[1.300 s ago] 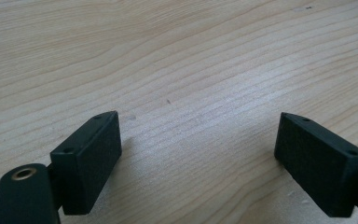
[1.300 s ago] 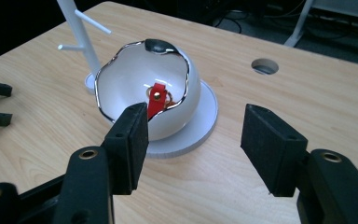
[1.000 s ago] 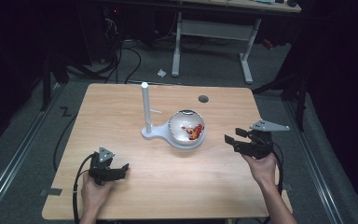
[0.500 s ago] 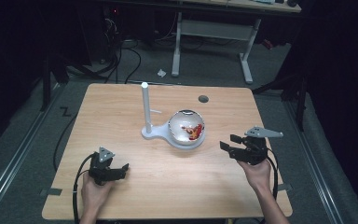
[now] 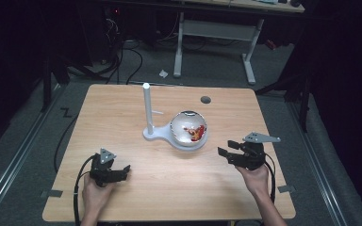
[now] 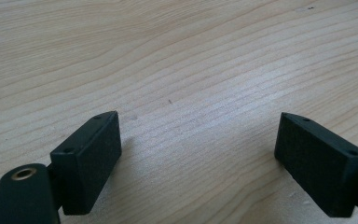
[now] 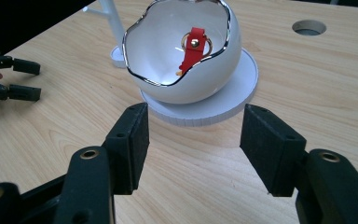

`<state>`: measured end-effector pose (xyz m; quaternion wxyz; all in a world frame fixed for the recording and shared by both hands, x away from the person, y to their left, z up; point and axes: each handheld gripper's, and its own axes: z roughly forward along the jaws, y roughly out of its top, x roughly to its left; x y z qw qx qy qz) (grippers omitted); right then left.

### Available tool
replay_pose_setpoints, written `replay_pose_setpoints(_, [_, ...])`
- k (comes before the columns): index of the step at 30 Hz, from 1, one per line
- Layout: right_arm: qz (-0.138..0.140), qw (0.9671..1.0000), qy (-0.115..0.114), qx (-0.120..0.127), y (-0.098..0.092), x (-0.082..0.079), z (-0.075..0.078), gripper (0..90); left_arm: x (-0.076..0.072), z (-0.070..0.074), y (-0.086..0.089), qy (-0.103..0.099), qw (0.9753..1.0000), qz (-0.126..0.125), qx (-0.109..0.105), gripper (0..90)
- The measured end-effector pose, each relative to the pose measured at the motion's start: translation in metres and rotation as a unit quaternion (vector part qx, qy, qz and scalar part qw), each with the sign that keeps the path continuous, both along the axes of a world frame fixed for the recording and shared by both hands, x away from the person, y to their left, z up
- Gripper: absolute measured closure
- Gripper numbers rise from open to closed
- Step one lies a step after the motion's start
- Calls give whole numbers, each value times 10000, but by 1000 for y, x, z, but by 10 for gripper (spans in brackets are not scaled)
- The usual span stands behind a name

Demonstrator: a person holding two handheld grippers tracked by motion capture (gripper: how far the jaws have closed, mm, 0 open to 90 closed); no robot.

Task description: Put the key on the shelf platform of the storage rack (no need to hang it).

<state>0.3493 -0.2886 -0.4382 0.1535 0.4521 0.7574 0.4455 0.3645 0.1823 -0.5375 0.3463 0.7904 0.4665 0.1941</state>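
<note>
Right gripper view: the right gripper (image 7: 193,140), jaws apart and empty, is aimed at the white egg-shaped bowl (image 7: 186,81) on its round base (image 7: 233,100) near the table's (image 5: 169,188) middle, a red strap (image 7: 193,46) inside. The bowl's wavy rim could be clipped and tipped if approached low. The left gripper (image 6: 198,149) is held open near the front-left corner.

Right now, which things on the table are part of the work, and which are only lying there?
Part of the work:
- white bowl
- red strap inside it
- round white base under it
- right gripper, jaws open, pointing at it

Only there:
- white post
- table hole
- left gripper
</note>
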Motion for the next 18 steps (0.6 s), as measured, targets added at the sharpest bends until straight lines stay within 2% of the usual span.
replay_pose_setpoints(18, [-95,9999,126,-13,1,2,-22,421,0,0,0,1,10000,-1,-1,149])
